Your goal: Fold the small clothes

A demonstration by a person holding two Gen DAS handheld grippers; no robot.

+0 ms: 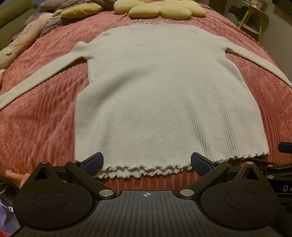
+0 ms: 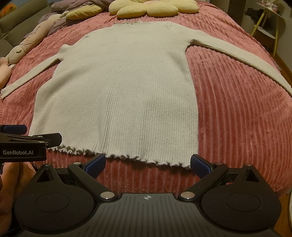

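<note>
A cream ribbed long-sleeved sweater [image 1: 160, 94] lies flat on the pink bedspread [image 1: 42, 116], both sleeves spread out, its frilled hem nearest me. It also shows in the right wrist view [image 2: 120, 94]. My left gripper [image 1: 147, 164] is open and empty, its blue-padded fingers just short of the hem's left part. My right gripper [image 2: 147, 164] is open and empty at the hem's right part. The left gripper's side shows in the right wrist view [image 2: 27, 144]; the right gripper's edge shows in the left wrist view [image 1: 281, 164].
A yellow flower-shaped cushion [image 1: 158, 8] lies at the head of the bed beyond the collar. A long plush toy [image 1: 23, 40] and purple bedding lie along the left side. A small side table [image 2: 268, 21] stands to the right of the bed.
</note>
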